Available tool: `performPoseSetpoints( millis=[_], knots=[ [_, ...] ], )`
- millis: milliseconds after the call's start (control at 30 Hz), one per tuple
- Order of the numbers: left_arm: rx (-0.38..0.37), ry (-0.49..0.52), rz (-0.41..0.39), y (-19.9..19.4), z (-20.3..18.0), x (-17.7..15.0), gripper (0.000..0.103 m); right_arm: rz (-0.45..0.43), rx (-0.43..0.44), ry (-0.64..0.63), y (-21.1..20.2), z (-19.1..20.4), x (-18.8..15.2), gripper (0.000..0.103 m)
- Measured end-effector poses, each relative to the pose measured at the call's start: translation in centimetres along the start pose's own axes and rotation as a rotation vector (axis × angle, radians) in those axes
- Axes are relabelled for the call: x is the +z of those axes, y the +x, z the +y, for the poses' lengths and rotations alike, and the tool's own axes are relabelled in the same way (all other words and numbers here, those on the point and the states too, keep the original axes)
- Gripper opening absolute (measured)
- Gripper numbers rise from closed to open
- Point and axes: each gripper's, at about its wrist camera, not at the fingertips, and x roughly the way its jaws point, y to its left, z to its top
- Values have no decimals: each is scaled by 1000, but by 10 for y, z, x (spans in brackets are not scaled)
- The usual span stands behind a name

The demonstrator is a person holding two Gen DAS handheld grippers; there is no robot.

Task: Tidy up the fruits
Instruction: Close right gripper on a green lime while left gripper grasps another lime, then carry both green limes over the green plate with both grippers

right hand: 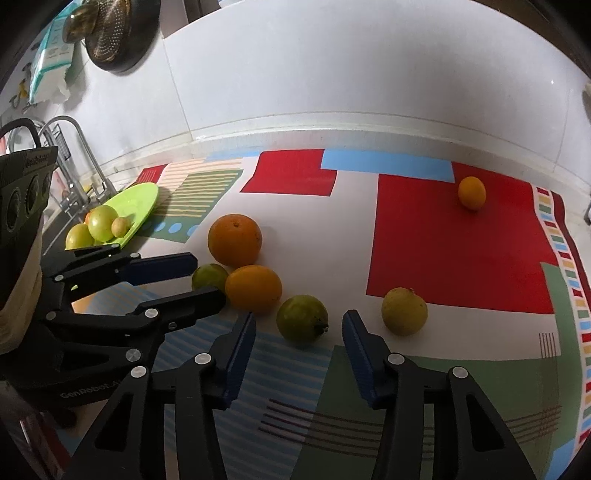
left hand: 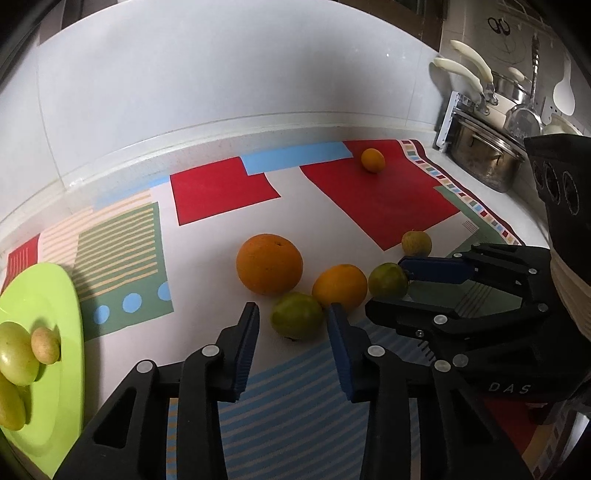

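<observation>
Counter with patterned mat (red, blue, green blocks). Steel pots stacked at one end. Faucet, hanging colander at other end.

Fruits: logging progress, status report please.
Left gripper and right gripper open, each facing a green fruit. Plate holds some. Six loose. Nothing blocking.

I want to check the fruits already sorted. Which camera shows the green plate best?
The right wrist view: the green plate appears whole by the sink, with its fruits distinct. In the left wrist view the green plate is larger but cut by the picture's left edge, and its fruits are partly cropped.
</observation>
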Motion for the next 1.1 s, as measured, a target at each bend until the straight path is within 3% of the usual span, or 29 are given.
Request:
performPoseSetpoints(
  millis=[133,367,1100],
  knots=[
    [-9,3,8,1,0,0,30,9,5,-2,3,1,0,43],
    [1,-2,8,-2,0,-1,30,13,-3,2,4,0,1,30],
    [64,-58,-51,-64,-7,-15,30,-102,-31,54,-57,26,-10,30]
  ],
)
